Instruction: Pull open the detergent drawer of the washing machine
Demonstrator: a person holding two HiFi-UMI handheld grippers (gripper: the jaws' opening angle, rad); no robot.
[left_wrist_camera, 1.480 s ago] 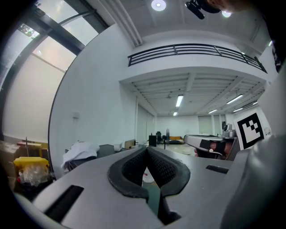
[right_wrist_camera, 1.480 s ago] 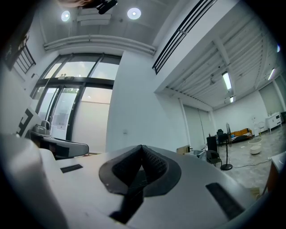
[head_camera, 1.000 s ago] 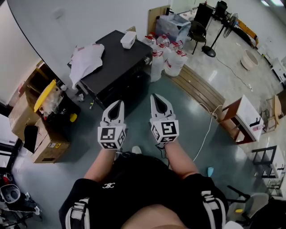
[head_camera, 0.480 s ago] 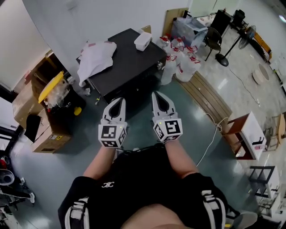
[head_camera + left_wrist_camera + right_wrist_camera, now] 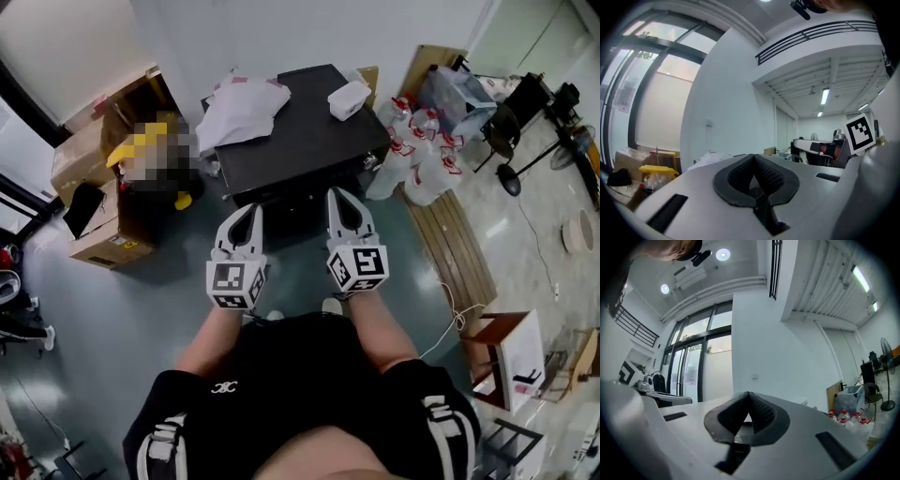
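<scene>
Two hand-held grippers (image 5: 248, 212) (image 5: 337, 196), one black table (image 5: 309, 145), one white cloth (image 5: 246, 111), one small white box (image 5: 349, 97)

White cloth (image 5: 246, 111), box (image 5: 349, 98) — bottles (image 5: 424, 155)

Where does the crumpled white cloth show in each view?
Head view: the white cloth lies upper centre, on the left end of the black machine.
Left gripper view: the cloth peeks just above the jaws, left of centre.
Right gripper view: not in it.
Shared landmark: the white wall behind the machine, seen in all three views.
</scene>
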